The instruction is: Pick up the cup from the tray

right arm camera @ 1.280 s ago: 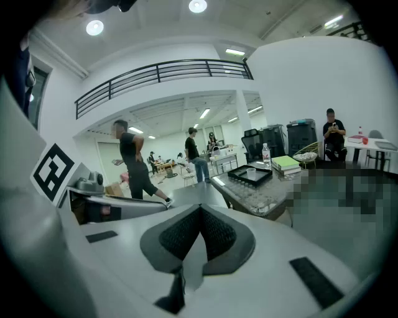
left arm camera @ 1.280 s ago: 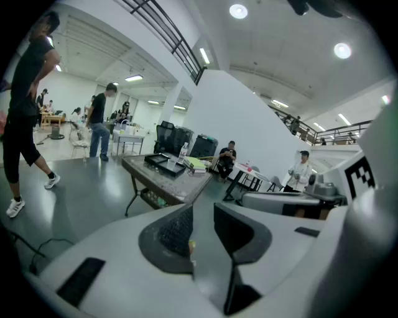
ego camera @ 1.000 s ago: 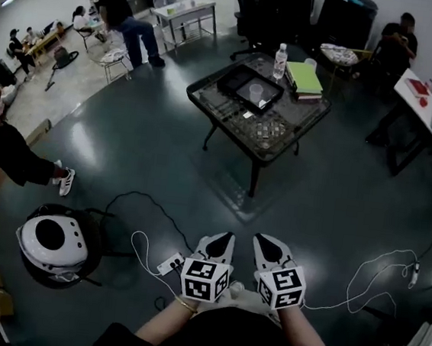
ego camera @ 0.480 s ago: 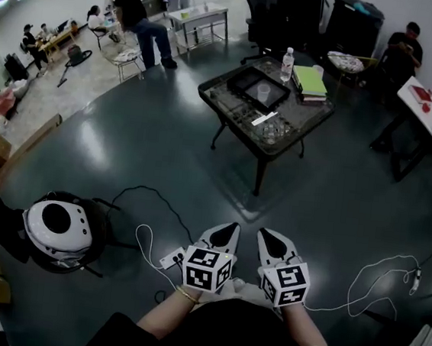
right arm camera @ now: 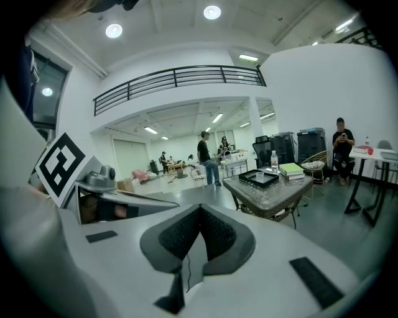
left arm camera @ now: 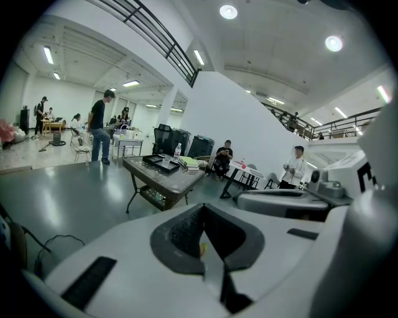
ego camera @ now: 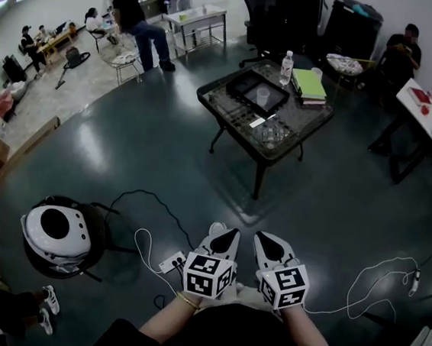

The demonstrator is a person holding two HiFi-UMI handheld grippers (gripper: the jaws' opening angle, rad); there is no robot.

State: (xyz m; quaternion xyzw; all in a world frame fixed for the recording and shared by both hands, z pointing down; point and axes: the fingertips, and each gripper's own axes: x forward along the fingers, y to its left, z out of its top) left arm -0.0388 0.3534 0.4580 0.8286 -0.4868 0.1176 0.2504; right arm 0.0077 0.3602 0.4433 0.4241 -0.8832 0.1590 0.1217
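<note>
A clear cup [ego camera: 263, 96] stands on a black tray [ego camera: 250, 84] on the dark glass table [ego camera: 232, 115], far ahead of me across the floor. Both grippers are held low and close to my body, side by side, well short of the table. My left gripper [ego camera: 230, 234] is shut with nothing in it, and my right gripper [ego camera: 259, 239] is shut and empty too. In the left gripper view the cup [left arm camera: 165, 162] and tray [left arm camera: 157, 163] look small and distant. The right gripper view shows the cup [right arm camera: 259, 175] on the tray [right arm camera: 252, 180] beyond the closed pads.
A water bottle [ego camera: 287, 65] and a stack of green books [ego camera: 309, 84] share the table. A round white device [ego camera: 56, 233], a power strip [ego camera: 170, 262] and white cables [ego camera: 377, 279] lie on the floor. People stand and sit around the room's edges.
The head view has shifted a little, so the table sits slightly differently in frame. A person at the left has walked off toward the lower left. Both grippers stay shut, side by side.
</note>
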